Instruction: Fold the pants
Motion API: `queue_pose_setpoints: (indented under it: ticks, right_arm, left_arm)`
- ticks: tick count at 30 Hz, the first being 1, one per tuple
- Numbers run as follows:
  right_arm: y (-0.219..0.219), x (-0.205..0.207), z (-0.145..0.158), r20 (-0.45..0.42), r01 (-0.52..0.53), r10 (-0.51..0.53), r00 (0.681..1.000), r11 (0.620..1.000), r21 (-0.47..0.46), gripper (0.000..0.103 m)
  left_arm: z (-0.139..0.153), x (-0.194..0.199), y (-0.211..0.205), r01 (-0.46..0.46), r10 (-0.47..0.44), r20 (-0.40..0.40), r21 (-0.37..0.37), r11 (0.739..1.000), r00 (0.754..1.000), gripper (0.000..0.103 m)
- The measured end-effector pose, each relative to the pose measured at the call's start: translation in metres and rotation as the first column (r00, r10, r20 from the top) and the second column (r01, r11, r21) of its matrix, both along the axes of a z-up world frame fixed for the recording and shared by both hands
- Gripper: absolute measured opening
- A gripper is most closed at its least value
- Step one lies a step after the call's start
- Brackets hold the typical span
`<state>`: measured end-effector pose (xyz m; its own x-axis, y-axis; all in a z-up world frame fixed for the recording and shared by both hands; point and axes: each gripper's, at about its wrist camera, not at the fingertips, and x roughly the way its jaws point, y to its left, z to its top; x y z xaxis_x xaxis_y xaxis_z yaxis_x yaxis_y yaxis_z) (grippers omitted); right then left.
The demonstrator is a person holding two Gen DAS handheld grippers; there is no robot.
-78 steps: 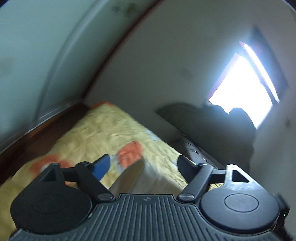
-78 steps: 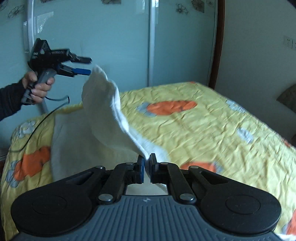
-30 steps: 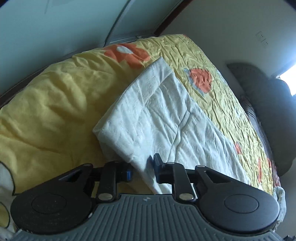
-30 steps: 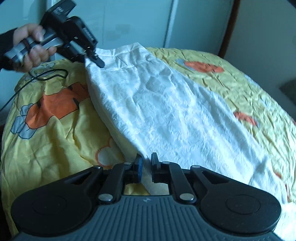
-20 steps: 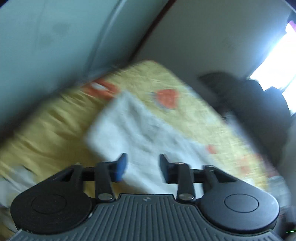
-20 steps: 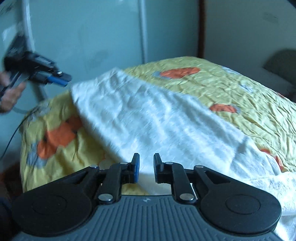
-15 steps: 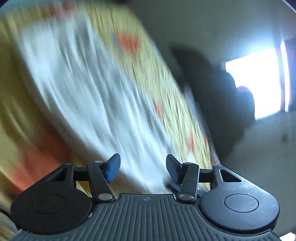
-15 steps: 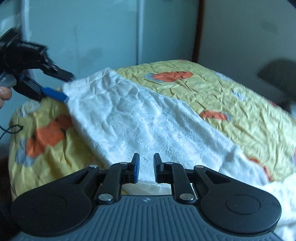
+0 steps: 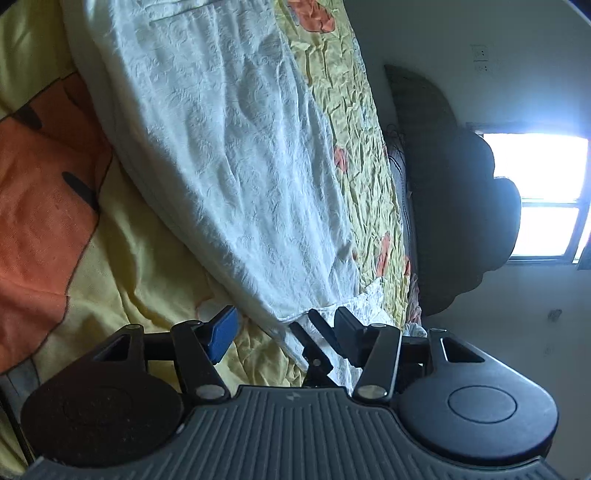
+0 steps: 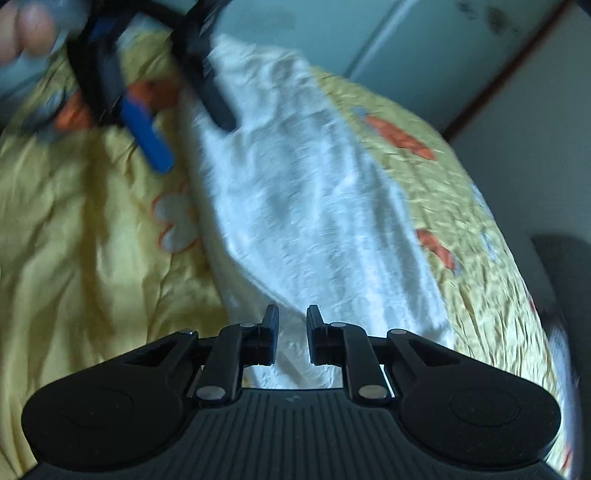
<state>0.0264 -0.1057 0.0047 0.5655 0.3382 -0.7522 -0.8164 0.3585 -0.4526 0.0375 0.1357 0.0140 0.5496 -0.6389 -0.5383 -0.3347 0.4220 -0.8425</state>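
Observation:
White textured pants (image 9: 236, 147) lie folded lengthwise in a long strip on the yellow bedspread (image 9: 122, 258). My left gripper (image 9: 284, 326) hovers over the hem end, its jaws opening, with nothing pressed between the blue pad and the black one. In the right wrist view the same gripper (image 10: 194, 142) shows blurred above the pants' (image 10: 303, 192) left edge. My right gripper (image 10: 293, 325) stands at the hem with a narrow gap; white cloth lies under it, not pinched. Its thin dark fingertips (image 9: 314, 343) show beside the hem in the left wrist view.
The bedspread (image 10: 92, 240) with orange cartoon prints covers the whole bed. A dark padded headboard (image 9: 454, 192) and a bright window (image 9: 535, 192) are beyond it. Pale wardrobe doors (image 10: 332, 33) stand behind the bed. A hand (image 10: 26, 29) holds the left gripper.
The left gripper let go of the pants' waist end, opened wide and swung along the strip toward the hem. The right jaws parted slightly. The pants went from lifted to lying flat.

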Motion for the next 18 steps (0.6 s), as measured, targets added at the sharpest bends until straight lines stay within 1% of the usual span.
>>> queue_pose_setpoints:
  ticks: [3, 4, 5, 6, 7, 8, 9, 11, 12, 13, 15, 18]
  right_arm:
    - [0.003, 0.0, 0.001, -0.027, -0.065, 0.064, 0.998, 0.998, -0.028, 0.015]
    - [0.004, 0.0, 0.001, -0.033, -0.081, 0.08, 0.996, 0.996, -0.037, 0.021]
    - [0.005, 0.003, 0.002, -0.044, -0.104, 0.101, 0.994, 0.993, -0.05, 0.026]
    - [0.006, 0.004, 0.002, -0.049, -0.128, 0.125, 0.991, 0.99, -0.061, 0.038]
    - [0.006, 0.008, 0.003, -0.044, -0.145, 0.143, 0.989, 0.987, -0.067, 0.054]
    - [0.006, 0.013, 0.005, -0.044, -0.156, 0.153, 0.987, 0.985, -0.072, 0.061]
    - [0.006, 0.019, 0.007, -0.061, -0.168, 0.164, 0.985, 0.983, -0.077, 0.065]
    - [0.006, 0.031, 0.012, -0.14, -0.196, 0.186, 0.972, 0.979, -0.059, 0.063]
    - [0.007, 0.035, 0.015, -0.17, -0.206, 0.196, 0.966, 0.977, -0.048, 0.061]
    - [0.007, 0.037, 0.015, -0.191, -0.22, 0.209, 0.959, 0.975, -0.039, 0.046]
    - [0.01, 0.039, 0.012, -0.226, -0.234, 0.217, 0.95, 0.971, -0.05, 0.033]
    - [0.01, 0.039, 0.007, -0.239, -0.242, 0.223, 0.945, 0.969, -0.053, 0.031]
  left_arm:
    - [0.0, 0.0, 0.0, -0.002, 0.002, 0.0, 0.022, 1.0, 1.0, 0.06]
    - [0.0, 0.0, 0.0, -0.001, 0.001, 0.0, 0.027, 1.0, 1.0, 0.06]
    - [0.0, -0.001, 0.0, 0.0, 0.0, -0.002, 0.033, 0.999, 1.0, 0.06]
    - [0.0, 0.0, -0.001, 0.002, -0.002, -0.005, 0.038, 0.999, 1.0, 0.06]
    - [0.0, 0.0, -0.001, 0.007, -0.007, -0.007, 0.042, 0.999, 1.0, 0.06]
    - [0.0, 0.0, -0.002, 0.013, -0.013, -0.008, 0.045, 0.999, 1.0, 0.06]
    - [-0.001, 0.0, -0.003, 0.017, -0.017, -0.007, 0.047, 0.999, 1.0, 0.061]
    - [-0.001, -0.001, -0.004, 0.018, -0.017, -0.009, 0.049, 0.999, 1.0, 0.062]
    - [-0.002, -0.002, -0.003, 0.011, -0.011, -0.011, 0.046, 0.999, 1.0, 0.063]
    - [-0.002, -0.002, -0.001, 0.004, -0.003, -0.01, 0.041, 0.999, 1.0, 0.063]
    - [-0.002, -0.003, 0.002, -0.011, 0.011, -0.003, 0.032, 0.999, 1.0, 0.065]
    - [0.001, -0.001, 0.004, -0.022, 0.021, 0.01, 0.027, 0.999, 1.0, 0.068]
